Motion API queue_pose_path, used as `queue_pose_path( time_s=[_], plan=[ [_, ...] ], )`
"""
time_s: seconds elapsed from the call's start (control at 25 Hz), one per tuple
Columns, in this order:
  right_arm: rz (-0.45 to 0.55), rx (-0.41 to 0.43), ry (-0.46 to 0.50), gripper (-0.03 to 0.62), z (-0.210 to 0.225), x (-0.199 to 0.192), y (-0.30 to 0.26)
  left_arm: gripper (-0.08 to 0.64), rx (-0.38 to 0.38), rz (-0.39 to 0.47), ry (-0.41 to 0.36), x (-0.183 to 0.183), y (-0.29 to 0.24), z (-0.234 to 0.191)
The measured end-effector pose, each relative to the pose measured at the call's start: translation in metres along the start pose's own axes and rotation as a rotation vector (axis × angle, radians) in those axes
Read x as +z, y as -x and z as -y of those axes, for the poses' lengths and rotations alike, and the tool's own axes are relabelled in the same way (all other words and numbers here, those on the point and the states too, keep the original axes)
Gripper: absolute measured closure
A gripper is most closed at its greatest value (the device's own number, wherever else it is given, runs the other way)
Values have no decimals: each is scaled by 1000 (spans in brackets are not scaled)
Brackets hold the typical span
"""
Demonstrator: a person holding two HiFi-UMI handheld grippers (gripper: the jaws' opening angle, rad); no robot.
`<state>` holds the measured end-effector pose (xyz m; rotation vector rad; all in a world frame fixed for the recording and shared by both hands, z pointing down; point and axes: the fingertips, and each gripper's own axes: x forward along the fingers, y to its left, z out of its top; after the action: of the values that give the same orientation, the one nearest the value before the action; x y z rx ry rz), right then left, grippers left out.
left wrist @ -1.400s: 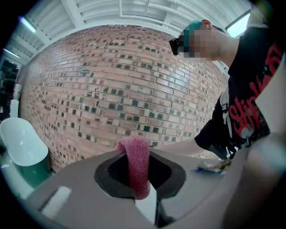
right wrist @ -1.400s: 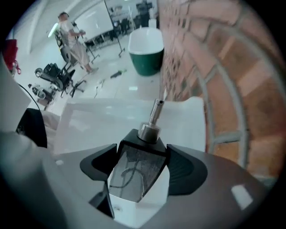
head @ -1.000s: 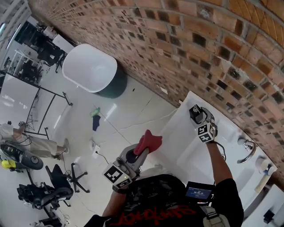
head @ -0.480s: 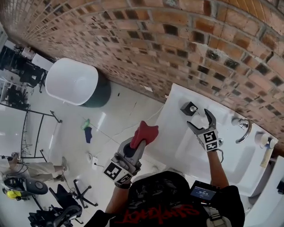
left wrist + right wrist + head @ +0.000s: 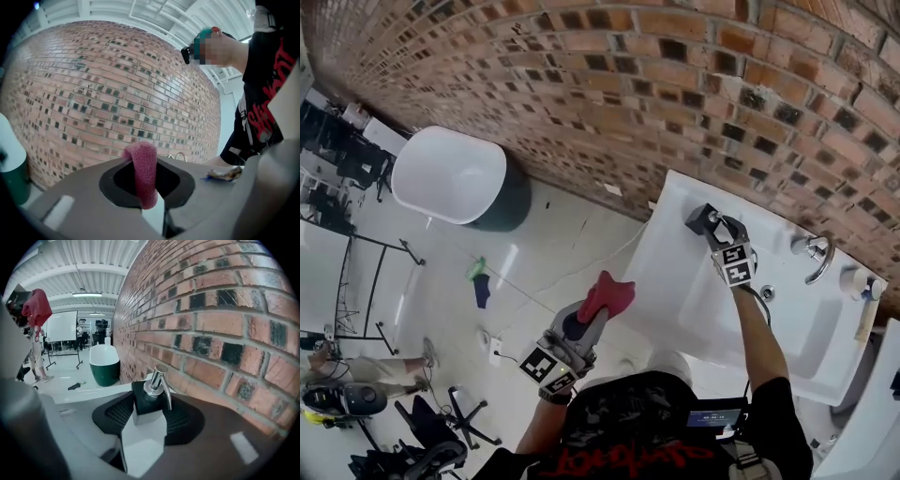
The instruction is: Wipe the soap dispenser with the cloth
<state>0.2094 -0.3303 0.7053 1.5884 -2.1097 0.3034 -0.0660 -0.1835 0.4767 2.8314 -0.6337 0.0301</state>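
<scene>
At the sink's (image 5: pixel 694 291) far left corner, the dispenser (image 5: pixel 147 401) is standing upright. Only the right tongs' (image 5: pixel 149 416) view is showing its spout pointing back at them. They are closing, pads touching its sides. The left tongs (image 5: pixel 146 190) are pinching the cloth (image 5: pixel 142 161).

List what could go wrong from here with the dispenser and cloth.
1. The right gripper's jaws are closing on the dispenser, which stands at the corner of the sink. An off-centre squeeze could tip it off the rim.
2. The left gripper pinches only a fold of the cloth, so wiping might pull it out.
3. Rubbing the pump could squirt soap.
</scene>
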Motion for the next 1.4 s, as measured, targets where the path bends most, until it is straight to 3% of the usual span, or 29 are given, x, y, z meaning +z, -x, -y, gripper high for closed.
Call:
queue_pose_path(
  time_s=[0.12, 0.36, 0.44, 0.56, 0.68, 0.84, 1.12, 1.28, 1.4],
  plan=[
    [-27, 7, 31, 407, -7, 7, -13, 515, 48, 4, 2, 4, 13, -6],
    [-85, 68, 116, 414, -16, 21, -39, 515, 70, 34, -16, 20, 15, 1],
    [-85, 90, 106, 413, -16, 22, -43, 515, 85, 32, -44, 18, 13, -2],
    [-79, 46, 46, 372, 12, 11, -6, 515, 32, 12, -35, -1, -13, 6],
    [-6, 9, -5, 354, 12, 21, 39, 515, 29, 22, -36, 15, 1, 6],
    [122, 53, -32, 359, -52, 51, 105, 515, 51, 79, -73, 46, 48, 11],
    [285, 65, -107, 399, -176, 87, 238, 515, -51, 148, -72, 63, 124, 56],
    [341, -6, -142, 416, -242, 89, 314, 515, -182, 139, -48, 45, 163, 97],
    [306, -72, -138, 433, -290, 88, 367, 515, -297, 147, 16, 31, 182, 125]
  ],
)
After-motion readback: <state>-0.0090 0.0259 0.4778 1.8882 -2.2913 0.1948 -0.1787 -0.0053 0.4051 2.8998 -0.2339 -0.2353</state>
